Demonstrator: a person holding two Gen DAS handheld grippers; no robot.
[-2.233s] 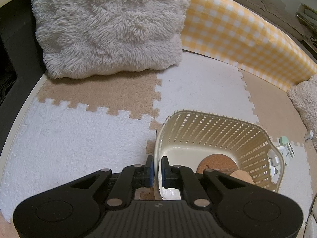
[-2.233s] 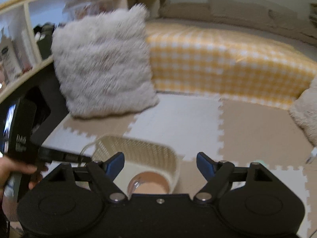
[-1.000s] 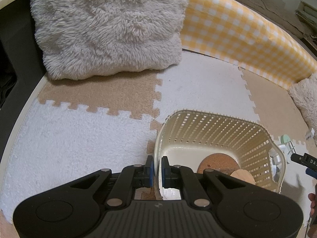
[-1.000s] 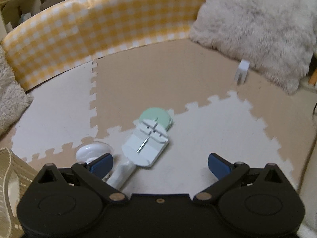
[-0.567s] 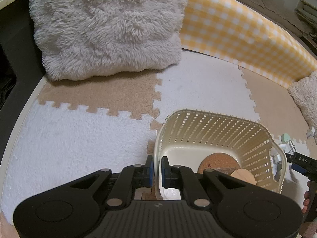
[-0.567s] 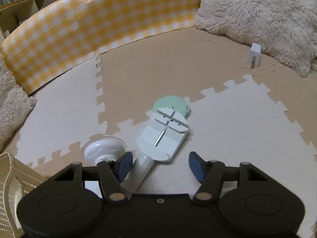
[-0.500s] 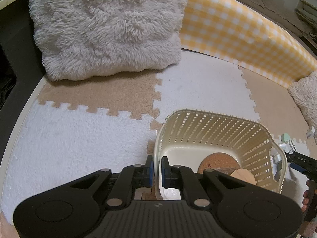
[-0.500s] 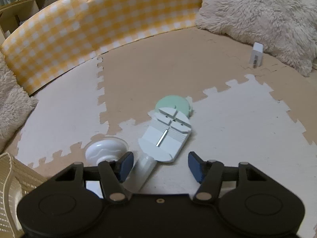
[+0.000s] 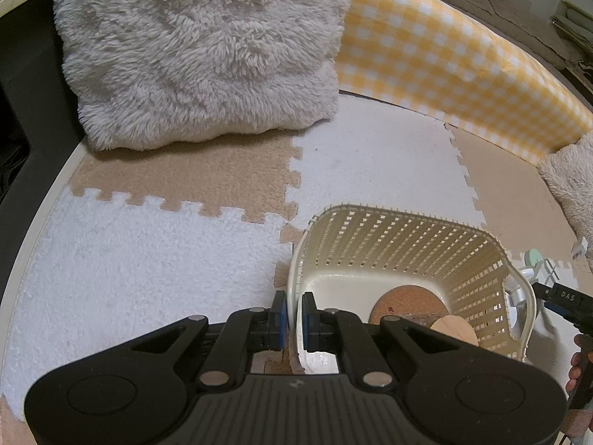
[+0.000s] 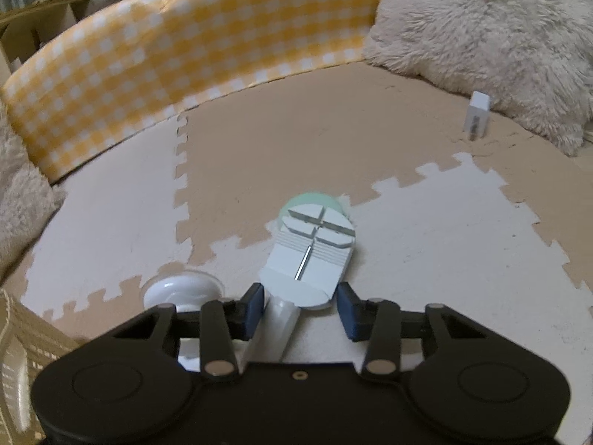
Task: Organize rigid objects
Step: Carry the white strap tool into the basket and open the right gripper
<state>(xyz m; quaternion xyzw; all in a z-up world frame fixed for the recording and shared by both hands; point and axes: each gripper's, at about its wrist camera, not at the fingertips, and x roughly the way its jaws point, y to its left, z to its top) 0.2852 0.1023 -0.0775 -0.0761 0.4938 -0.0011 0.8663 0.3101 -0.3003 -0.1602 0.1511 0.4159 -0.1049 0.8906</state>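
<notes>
Left tool (image 9: 292,315): jaws together, clamped on the near-left rim of the cream basket (image 9: 404,237), one blue pad inside the wall, one outside. Basket sits on the foam floor mat (image 9: 148,259), approx. mid-mat, where white & tan tiles interlock. Inside it: a round cork coaster (image 9: 406,298) flat on the bottom, a light wooden piece (image 9: 454,328) lying partly over it toward the near-right wall.

Right tool (image 10: 300,309): jaws closing, w/ the white handle (image 10: 278,324) of a white plastic tool-like gadget (image 10: 311,252) between them; left pad just beside the handle, right pad clear of it, so not gripping. Gadget lies flat on a white tile, its far end over a mint-green disc (image 10: 309,200) at the tan/white seam. A white suction-cup-like piece (image 10: 181,289) sits just left of the handle, near the basket corner.

Further out: small white block (image 10: 476,115) upright on a tan tile toward the mat's far-right edge, just before a fluffy cushion (image 10: 493,33). Yellow-check bumper (image 10: 185,48) runs along the far edge.
</notes>
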